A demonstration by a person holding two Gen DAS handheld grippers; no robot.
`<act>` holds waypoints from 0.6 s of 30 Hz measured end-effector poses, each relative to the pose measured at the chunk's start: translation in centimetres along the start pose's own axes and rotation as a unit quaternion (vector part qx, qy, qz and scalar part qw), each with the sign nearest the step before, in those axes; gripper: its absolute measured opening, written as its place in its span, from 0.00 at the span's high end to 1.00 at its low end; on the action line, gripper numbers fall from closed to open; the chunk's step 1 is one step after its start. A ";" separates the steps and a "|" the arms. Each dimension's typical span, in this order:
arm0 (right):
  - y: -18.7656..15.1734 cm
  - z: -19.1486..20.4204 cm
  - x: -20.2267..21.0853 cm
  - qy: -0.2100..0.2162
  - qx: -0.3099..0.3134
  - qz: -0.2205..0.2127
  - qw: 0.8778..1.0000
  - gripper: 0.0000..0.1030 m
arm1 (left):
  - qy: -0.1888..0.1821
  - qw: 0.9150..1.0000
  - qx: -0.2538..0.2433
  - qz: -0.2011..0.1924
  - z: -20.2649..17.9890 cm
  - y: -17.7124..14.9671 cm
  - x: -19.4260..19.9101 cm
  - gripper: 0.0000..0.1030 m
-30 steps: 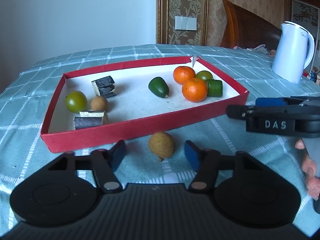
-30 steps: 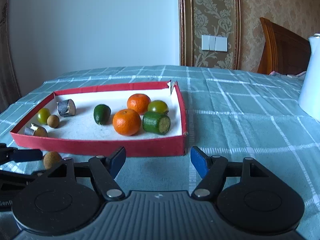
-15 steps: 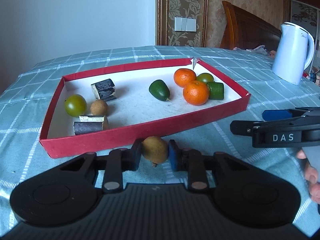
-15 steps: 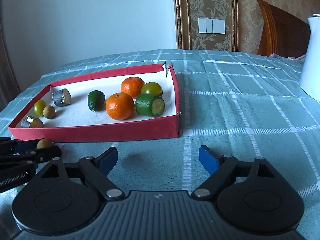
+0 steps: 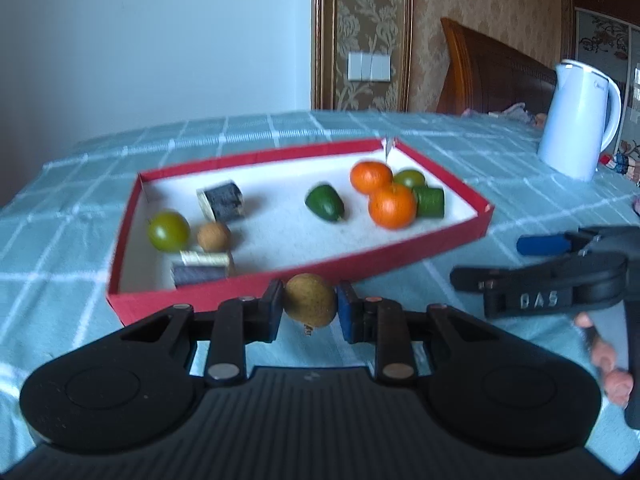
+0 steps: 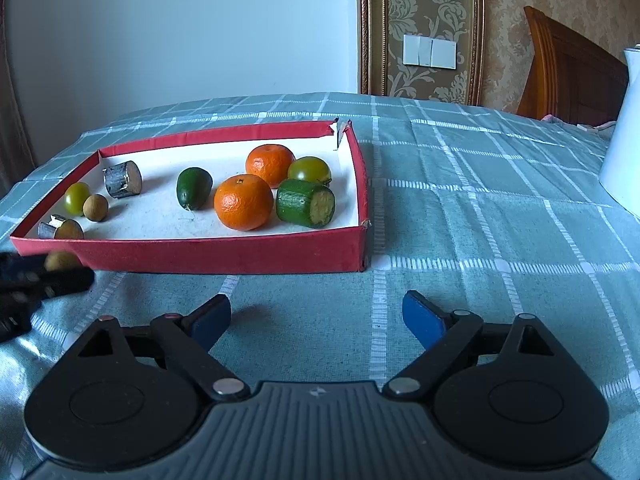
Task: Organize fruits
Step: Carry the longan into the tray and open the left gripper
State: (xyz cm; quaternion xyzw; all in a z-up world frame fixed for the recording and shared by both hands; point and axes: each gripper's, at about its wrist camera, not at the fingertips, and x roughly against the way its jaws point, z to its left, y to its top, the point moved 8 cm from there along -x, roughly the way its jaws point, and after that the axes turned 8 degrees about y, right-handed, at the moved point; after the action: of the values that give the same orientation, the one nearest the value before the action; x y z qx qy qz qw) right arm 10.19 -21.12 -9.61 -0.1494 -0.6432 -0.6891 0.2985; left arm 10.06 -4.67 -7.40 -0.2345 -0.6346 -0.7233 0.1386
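Observation:
My left gripper is shut on a brown longan and holds it just above the cloth, in front of the red tray's near wall. The tray holds two oranges, green tomatoes, a green fruit, a green cut piece, a small longan and dark cut pieces. My right gripper is open and empty over the cloth, in front of the tray. The held longan shows at its far left.
A white kettle stands on the checked green tablecloth at the back right. A wooden headboard and a wall lie beyond the table. The right gripper hangs to the right of the tray.
My left gripper closed on the longan and has lifted it slightly toward the tray. The right gripper drew back and then moved nearer the tray, still open.

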 end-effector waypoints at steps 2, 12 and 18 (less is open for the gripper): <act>0.0 0.0 0.0 0.000 0.002 0.001 1.000 0.08 | -0.009 1.000 0.003 0.000 0.3 0.7 0.1 0.75; 0.0 0.1 -0.1 -0.002 0.005 0.003 1.000 0.08 | 0.010 0.999 0.010 -0.031 2.4 4.1 0.6 0.75; 0.0 0.1 -0.1 -0.002 0.006 0.003 1.000 0.08 | 0.063 0.997 0.030 -0.021 5.5 5.7 -3.5 0.75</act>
State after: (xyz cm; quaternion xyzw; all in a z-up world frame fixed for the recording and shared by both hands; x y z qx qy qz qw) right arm 10.26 -20.99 -9.72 -0.1513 -0.6474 -0.6839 0.3002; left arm 16.82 -0.46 -3.85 -0.1709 -0.6512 -0.7196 0.1697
